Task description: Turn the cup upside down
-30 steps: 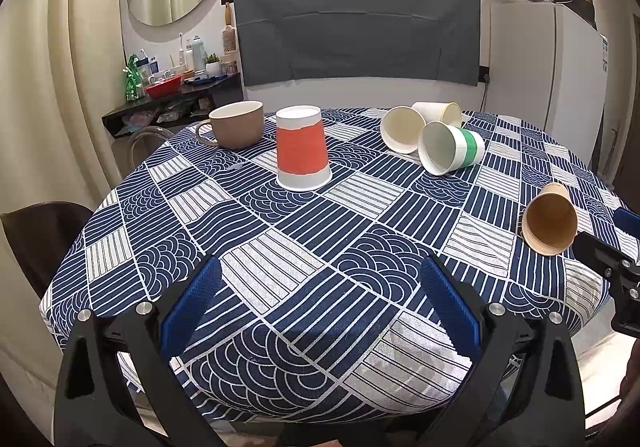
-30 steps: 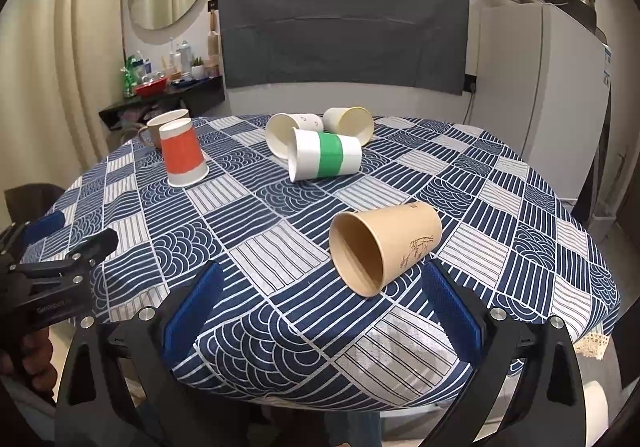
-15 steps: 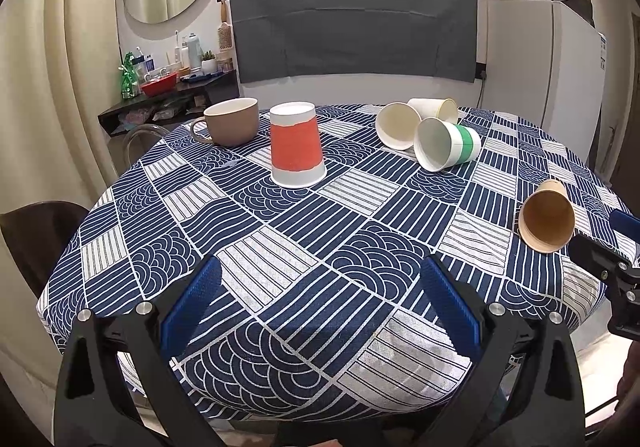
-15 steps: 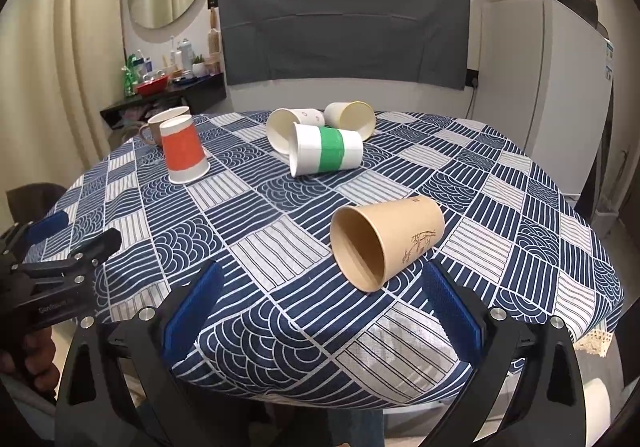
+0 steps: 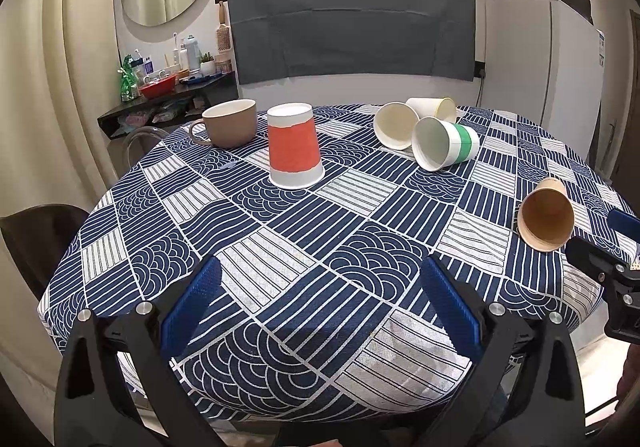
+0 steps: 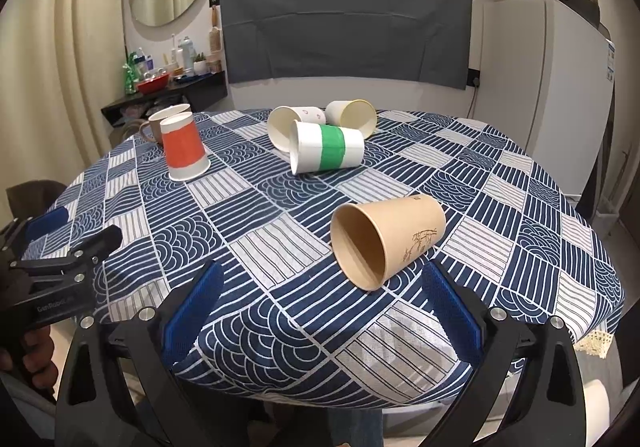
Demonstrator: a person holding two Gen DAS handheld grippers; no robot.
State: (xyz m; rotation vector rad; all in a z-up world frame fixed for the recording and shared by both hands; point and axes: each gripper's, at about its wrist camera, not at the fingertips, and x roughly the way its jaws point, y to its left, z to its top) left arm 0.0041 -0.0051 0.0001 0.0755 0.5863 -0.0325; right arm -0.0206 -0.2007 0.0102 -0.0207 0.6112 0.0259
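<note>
A tan paper cup point(image 6: 386, 241) lies on its side on the table, mouth toward me, just beyond my open right gripper point(image 6: 320, 303); it also shows in the left wrist view point(image 5: 546, 221). A red cup point(image 5: 294, 147) stands upside down, also in the right wrist view point(image 6: 184, 153). A green-banded cup point(image 5: 444, 143) and two white cups point(image 5: 396, 125) lie on their sides at the back. My left gripper point(image 5: 320, 303) is open and empty over the table's near edge.
A brown mug point(image 5: 230, 123) stands upright left of the red cup. The round table has a blue and white patterned cloth point(image 5: 280, 247). A fridge point(image 6: 544, 95) stands at the right, a cluttered shelf point(image 5: 160, 99) at the left, a dark chair point(image 5: 36, 239) beside the table.
Both grippers have drawn back slightly from the table and stayed open. The cups have not moved.
</note>
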